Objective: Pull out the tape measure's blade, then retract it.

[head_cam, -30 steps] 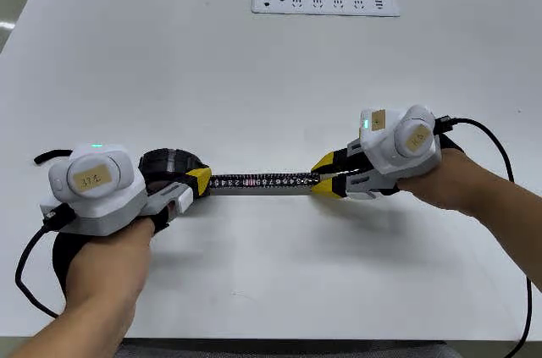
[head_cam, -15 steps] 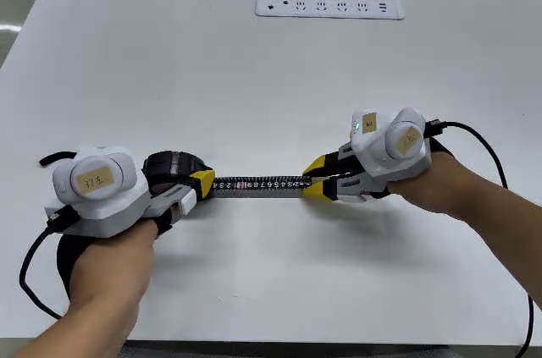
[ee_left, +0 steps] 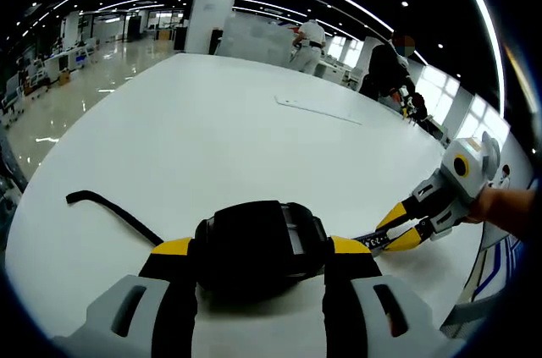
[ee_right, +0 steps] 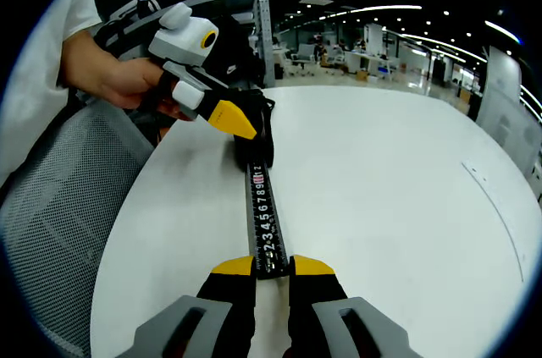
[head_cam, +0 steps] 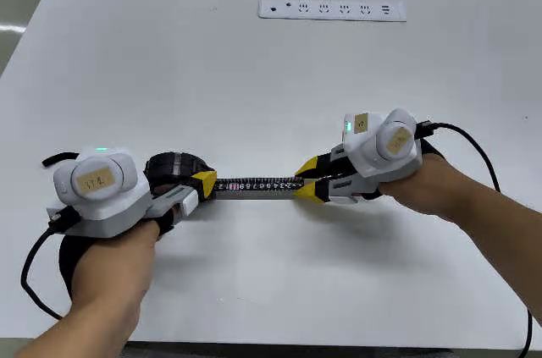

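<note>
**A:** So where's the tape measure [head_cam: 174,167] right now?

**B:** It's on the white table [head_cam: 254,79], near the front edge, over on the left side. It has a black round case. The left claw [ee_left: 262,248] has it clamped, with one yellow-tipped jaw on each side of the case.

**A:** And the blade [ee_right: 264,218]?

**B:** It's out of the case and runs straight off to the right, low over the table. I can't tell whether it actually touches the top. The numbers face up, and you can read 2 through 9 in the right gripper view. The right claw [ee_right: 271,267] is pinched closed on the far end, with a jaw tip on either side of the strip.

**A:** Are the claws close together?

**B:** Nope, they're apart, with the pulled-out stretch of blade between them. In the head view they sit about level with each other.

**A:** Anything else on the table?

**B:** There's a white power strip [head_cam: 332,9] well away at the far side. A black cable [ee_left: 110,206] lies on the table to the left of the case. The left gripper view also shows a few people standing way back past the table.
</note>
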Demonstrator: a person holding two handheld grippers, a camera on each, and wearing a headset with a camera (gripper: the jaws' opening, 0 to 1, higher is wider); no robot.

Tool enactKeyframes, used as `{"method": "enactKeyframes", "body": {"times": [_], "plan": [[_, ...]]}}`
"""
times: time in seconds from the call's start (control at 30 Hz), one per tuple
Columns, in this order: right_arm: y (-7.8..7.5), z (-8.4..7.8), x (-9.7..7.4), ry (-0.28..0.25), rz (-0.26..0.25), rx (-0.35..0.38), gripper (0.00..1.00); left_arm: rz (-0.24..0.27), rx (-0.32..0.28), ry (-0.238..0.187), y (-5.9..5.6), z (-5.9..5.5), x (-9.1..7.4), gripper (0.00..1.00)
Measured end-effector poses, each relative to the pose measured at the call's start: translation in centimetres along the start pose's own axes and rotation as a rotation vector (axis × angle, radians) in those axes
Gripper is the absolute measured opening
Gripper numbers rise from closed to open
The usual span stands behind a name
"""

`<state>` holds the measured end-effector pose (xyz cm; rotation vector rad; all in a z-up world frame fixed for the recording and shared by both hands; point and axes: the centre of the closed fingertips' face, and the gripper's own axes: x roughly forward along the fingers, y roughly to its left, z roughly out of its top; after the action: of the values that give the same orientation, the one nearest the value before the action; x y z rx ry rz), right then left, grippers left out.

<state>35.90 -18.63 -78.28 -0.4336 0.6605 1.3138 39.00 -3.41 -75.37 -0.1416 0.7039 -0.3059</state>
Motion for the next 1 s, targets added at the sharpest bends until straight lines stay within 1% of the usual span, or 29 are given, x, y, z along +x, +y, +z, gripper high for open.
{"method": "enactKeyframes", "body": {"times": [0.3, 0.6, 1.0], "plan": [[0.2, 1.0, 1.3, -0.007, 0.019, -0.007, 0.1, 0.0, 0.002, 0.0, 0.0, 0.0, 0.0, 0.55], [0.2, 1.7, 2.0, -0.012, 0.031, -0.011, 0.1, -0.003, -0.008, 0.001, 0.0, 0.0, 0.0, 0.55], [0.5, 3.0, 3.8, -0.027, 0.042, -0.016, 0.1, -0.008, -0.011, 0.008, 0.0, 0.0, 0.2, 0.55]]}}
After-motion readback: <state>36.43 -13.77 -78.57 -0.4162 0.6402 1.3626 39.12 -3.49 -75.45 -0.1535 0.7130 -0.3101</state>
